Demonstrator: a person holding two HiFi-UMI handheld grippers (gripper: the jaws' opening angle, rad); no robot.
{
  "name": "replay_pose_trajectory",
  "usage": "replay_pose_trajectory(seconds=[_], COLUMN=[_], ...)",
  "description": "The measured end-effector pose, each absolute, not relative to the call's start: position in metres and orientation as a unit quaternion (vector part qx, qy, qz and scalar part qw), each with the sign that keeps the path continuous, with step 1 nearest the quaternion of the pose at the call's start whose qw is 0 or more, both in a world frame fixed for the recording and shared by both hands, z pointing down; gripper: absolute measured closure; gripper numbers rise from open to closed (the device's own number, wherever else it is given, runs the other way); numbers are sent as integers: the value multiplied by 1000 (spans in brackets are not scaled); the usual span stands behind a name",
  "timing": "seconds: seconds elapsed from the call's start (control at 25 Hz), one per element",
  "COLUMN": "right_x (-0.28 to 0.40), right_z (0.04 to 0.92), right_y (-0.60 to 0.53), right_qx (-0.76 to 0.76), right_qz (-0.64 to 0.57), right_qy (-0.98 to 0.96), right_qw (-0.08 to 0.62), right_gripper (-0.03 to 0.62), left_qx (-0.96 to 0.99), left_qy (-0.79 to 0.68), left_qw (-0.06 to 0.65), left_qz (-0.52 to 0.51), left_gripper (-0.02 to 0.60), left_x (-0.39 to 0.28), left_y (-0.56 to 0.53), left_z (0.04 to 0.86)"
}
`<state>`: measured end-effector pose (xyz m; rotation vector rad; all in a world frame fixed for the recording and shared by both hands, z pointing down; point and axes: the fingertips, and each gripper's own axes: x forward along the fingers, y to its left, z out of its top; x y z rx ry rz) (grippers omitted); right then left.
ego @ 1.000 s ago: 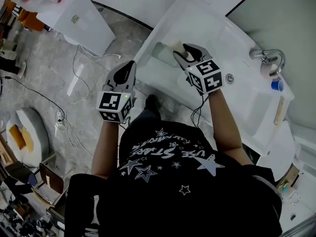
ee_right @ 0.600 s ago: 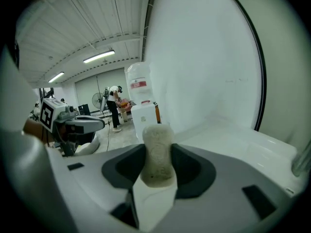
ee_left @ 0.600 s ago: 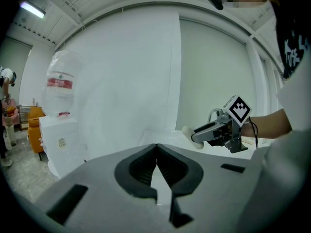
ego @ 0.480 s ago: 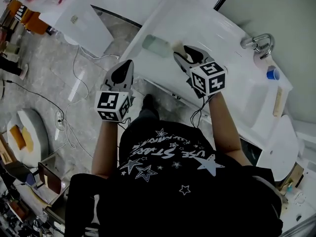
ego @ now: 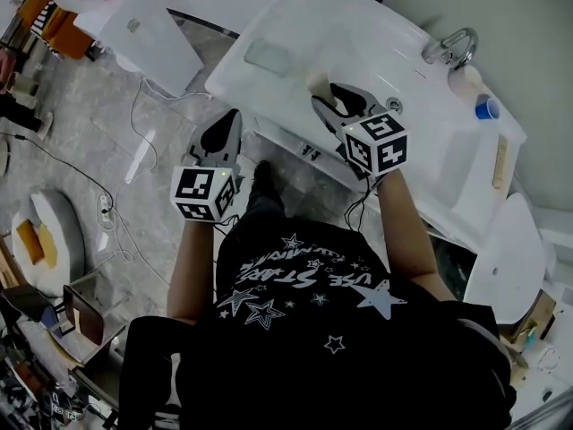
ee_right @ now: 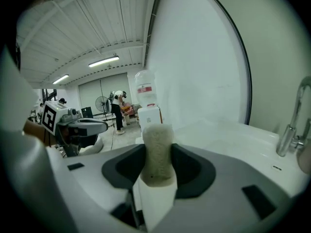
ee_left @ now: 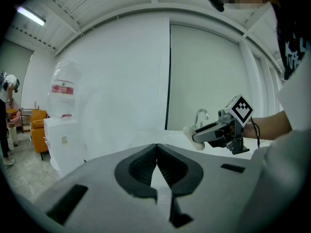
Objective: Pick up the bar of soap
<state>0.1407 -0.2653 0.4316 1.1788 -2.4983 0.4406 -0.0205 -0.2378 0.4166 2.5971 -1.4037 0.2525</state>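
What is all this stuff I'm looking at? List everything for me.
bar of soap: one, cream, clamped between the right gripper's fingers, over the counter.
sink counter: one, white, top of the head view.
tap: one, silver, at the counter's back.
cup: one, blue, beside the tap.
tray: one, pale, on the counter.
water dispenser: one, white, on the floor.
cables: several, white and black, on the grey floor.
left gripper: one, grey, fingers together, empty.
right gripper: one, grey, holding the soap.

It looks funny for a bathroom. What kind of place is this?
Likely a workshop hall with a test washstand: white sink, faucet, loose cables on the floor, water dispenser.
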Motion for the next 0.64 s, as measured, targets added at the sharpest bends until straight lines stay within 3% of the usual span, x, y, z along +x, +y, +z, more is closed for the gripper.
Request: replay_pose_trajectory(seconds=[0.64], right_x=[165], right_z=[443], right_y=[-154], right_qx=[421], right_qz=[145], right_qy=[-877], right_qw=[181], right_gripper=[416], left_qx=[868], left_qy=[-479], left_qw=[104], left_qz=[79], left_gripper=[571], left_x=[-1], left_y=[-132], left_z=[424])
